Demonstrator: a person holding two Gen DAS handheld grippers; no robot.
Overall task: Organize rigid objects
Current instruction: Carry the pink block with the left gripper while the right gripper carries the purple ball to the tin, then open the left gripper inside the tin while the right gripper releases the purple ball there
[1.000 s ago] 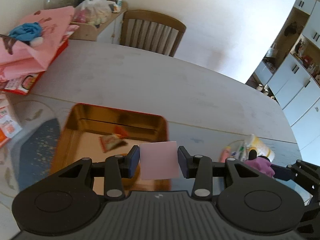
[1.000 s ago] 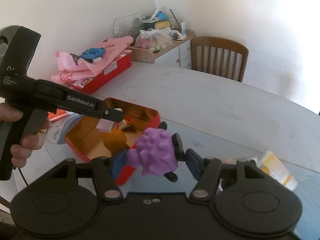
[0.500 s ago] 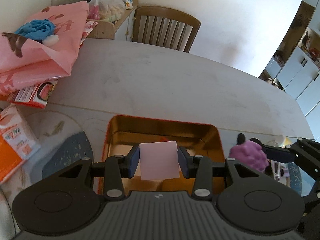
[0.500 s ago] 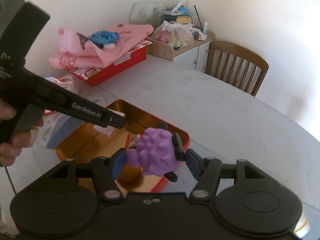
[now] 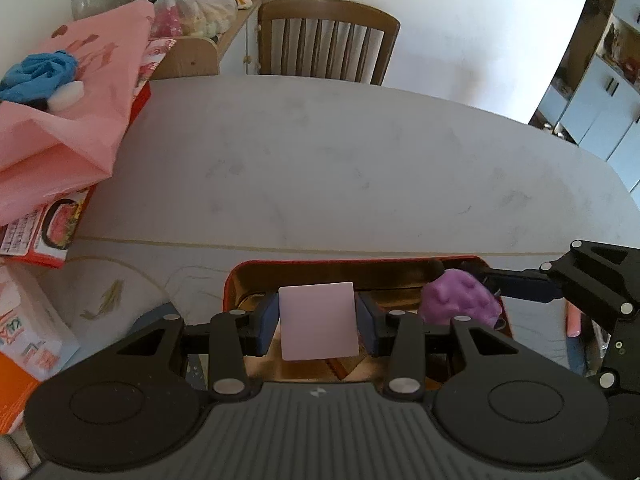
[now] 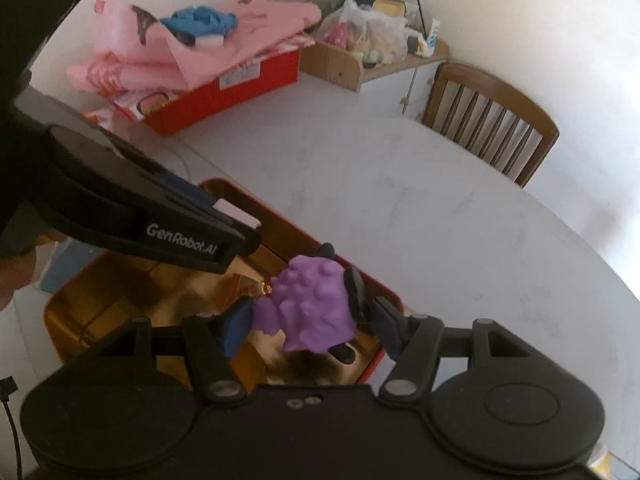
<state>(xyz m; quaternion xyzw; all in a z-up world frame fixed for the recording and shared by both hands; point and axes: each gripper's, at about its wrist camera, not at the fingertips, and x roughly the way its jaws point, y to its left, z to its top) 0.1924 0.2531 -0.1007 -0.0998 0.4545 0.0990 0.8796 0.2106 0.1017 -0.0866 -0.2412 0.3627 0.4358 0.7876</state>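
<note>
The left gripper (image 5: 318,322) is clamped on a pale pink square card (image 5: 317,321), held above the near edge of the red-rimmed gold tin (image 5: 248,276) on the table (image 5: 320,168). The right gripper (image 6: 310,322) is closed on a purple knobbly toy (image 6: 314,308), held over the tin's right end.

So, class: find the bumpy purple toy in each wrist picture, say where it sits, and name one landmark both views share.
Left wrist view: the purple toy is at lower right, held by the right gripper over the red tin.
Right wrist view: the toy is at lower centre, between that gripper's pads.
Shared landmark: the wooden chair.
</note>
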